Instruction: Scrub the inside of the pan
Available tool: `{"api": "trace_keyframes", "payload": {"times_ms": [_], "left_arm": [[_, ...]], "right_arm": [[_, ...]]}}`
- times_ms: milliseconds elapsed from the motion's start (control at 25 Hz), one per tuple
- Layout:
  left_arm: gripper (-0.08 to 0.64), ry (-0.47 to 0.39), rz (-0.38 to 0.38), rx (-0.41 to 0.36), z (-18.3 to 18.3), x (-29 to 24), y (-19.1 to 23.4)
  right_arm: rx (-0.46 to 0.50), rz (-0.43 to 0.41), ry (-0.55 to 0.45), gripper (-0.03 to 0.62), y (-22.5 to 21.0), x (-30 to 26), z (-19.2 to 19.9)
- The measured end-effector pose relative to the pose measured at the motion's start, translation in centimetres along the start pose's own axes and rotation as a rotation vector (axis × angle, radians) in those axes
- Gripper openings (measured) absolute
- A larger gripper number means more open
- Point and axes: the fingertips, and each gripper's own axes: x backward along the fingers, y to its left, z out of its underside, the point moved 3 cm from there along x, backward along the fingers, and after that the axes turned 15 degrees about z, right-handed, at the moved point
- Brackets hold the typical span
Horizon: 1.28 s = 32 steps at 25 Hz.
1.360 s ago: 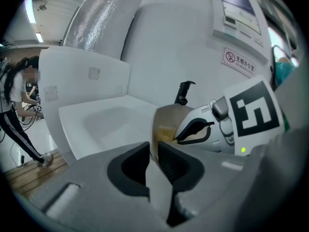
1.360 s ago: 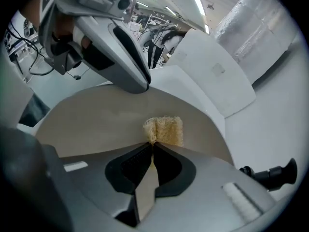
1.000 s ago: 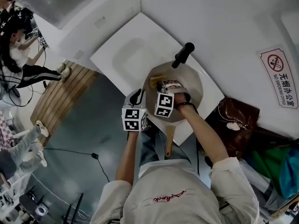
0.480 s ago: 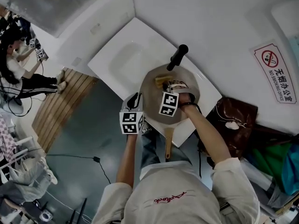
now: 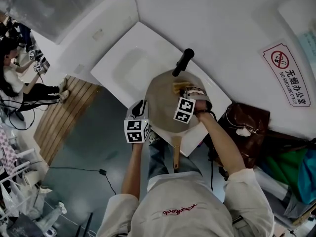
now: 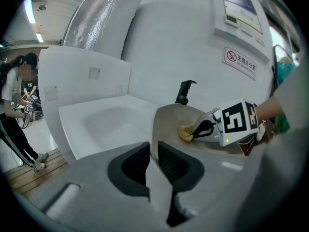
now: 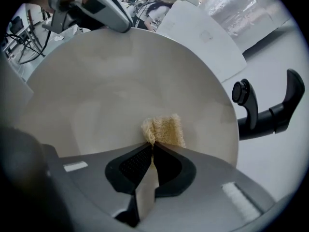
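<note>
Pan (image 5: 163, 102) sits at the right end of the white sink unit (image 5: 123, 43), beside the basin (image 5: 129, 68) and just below the black faucet (image 5: 182, 62). Its wooden handle (image 5: 176, 152) points back toward the person. Can't tell if the pan rests on the counter or is held up.

Left gripper (image 6: 153, 153): jaws clamped on the pan's near rim, the thin edge runs up between them. Right gripper (image 7: 153, 146): jaws pinched tight on a yellow sponge (image 7: 164, 129), and the sponge is pressed on the pan's inner surface, on the faucet side.

Changes vs 1 s ago:
- The sponge was by the pan's left rim. It is now nearer the middle of the far half.
- The right gripper's marker cube has shifted right with the sponge.
- The left gripper's cube is a bit lower and further left, with the same grip on the rim.
- The pan looks slightly closer to the faucet base.

Counts:
- 1 pan
- 1 sponge
- 2 grippers
- 1 faucet
- 1 basin
- 1 no-smoking sign (image 5: 286, 73) on the wall
- 1 brown bag (image 5: 247, 127) right of the sink
- 1 bystander (image 5: 12, 80) far left, by the wooden slat flooring (image 5: 64, 112)
</note>
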Motion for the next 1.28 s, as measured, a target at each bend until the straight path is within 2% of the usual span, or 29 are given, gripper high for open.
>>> {"api": "trace_keyframes", "payload": {"times_ms": [320,840,1280], "left_arm": [[0.055,0.001,0.002,0.003,0.0,0.0,-0.1],[0.055,-0.003,0.013,0.001,0.0,0.1,-0.1],[0.055,-0.003,0.011,0.003,0.1,0.0,-0.1]], "right_arm": [[0.007,0.006,0.006,0.023,0.3,0.7,0.2],[0.044,-0.038,-0.15,0.023,3.8,3.3,-9.1],[0.06,-0.055,-0.157,0.023,5.0,2.7,-10.5]]}}
